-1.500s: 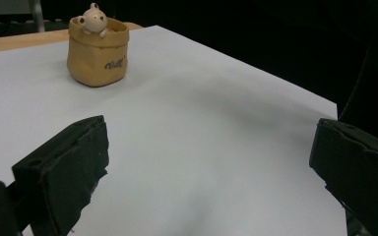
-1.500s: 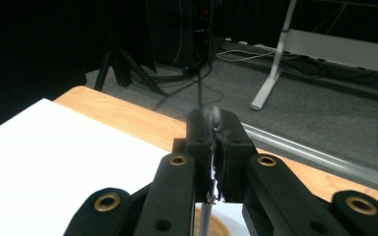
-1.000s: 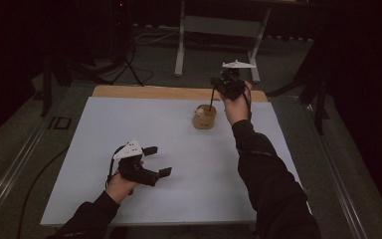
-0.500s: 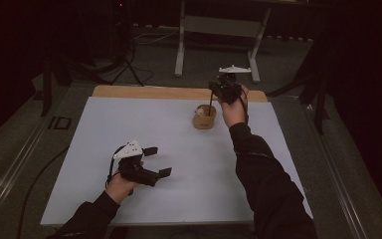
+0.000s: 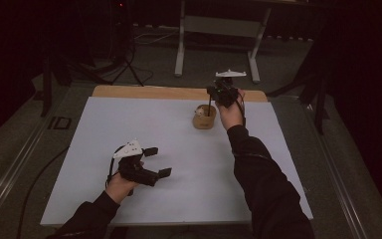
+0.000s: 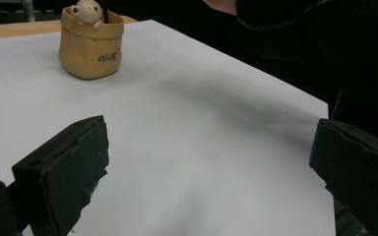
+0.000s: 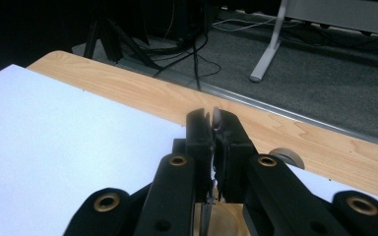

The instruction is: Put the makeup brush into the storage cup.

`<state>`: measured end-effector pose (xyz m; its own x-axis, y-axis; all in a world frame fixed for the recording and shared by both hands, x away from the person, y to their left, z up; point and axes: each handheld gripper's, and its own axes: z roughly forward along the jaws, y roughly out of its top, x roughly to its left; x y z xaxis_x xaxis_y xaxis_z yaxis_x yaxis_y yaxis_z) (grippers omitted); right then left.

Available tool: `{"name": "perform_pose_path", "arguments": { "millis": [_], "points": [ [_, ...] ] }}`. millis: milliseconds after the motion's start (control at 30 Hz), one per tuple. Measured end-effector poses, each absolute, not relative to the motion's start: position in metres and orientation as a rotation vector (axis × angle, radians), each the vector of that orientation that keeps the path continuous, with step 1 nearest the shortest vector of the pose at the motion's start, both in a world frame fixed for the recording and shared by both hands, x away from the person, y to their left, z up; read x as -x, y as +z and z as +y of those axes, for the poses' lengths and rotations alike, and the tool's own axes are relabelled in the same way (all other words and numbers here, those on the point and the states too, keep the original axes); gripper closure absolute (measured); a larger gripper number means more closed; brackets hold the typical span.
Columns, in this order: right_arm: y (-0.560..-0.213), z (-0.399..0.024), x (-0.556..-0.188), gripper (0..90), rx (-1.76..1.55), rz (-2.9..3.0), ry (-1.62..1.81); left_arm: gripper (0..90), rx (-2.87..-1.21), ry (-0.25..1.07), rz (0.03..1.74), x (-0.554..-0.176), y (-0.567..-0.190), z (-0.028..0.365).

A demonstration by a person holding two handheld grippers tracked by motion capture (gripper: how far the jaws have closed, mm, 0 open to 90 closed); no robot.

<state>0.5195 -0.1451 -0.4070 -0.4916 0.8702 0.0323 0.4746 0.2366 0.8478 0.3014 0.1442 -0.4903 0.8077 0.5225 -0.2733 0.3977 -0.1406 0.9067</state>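
A small tan pot with a pale figure at its rim stands near the far edge of the white desk. Directly above the pot, the right claw is clamped on a thin dark stick reaching down into it. Well nearer than the pot, the left claw rests with jaws wide apart, empty.

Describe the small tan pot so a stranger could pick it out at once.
Start at the white table sheet and look to its far side, near the bare wooden edge. There sits a squat tan pot shaped like a little sack, with a pale figurine peeking over its rim and a thin dark stick standing in it.
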Motion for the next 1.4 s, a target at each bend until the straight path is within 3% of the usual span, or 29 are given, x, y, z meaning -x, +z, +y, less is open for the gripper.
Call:
{"name": "perform_pose_path", "arguments": {
  "millis": [367,533,867,1400],
  "points": [
    [-0.417,-0.143,-0.521,82.8,-1.239,2.094,1.148,1.8,-1.75,0.11,0.699,-0.301,-0.49,0.145],
    [-0.411,-0.143,-0.519,44.5,-1.216,2.101,1.132,1.8,-1.751,0.111,0.699,-0.301,-0.49,0.144],
    [-0.402,-0.151,-0.512,12.5,-1.193,2.164,1.218,1.8,-1.759,0.113,0.705,-0.301,-0.49,0.144],
    [-0.399,-0.158,-0.498,11.3,-1.112,2.305,1.279,1.8,-1.77,0.112,0.699,-0.301,-0.489,0.143]
  ]
}}
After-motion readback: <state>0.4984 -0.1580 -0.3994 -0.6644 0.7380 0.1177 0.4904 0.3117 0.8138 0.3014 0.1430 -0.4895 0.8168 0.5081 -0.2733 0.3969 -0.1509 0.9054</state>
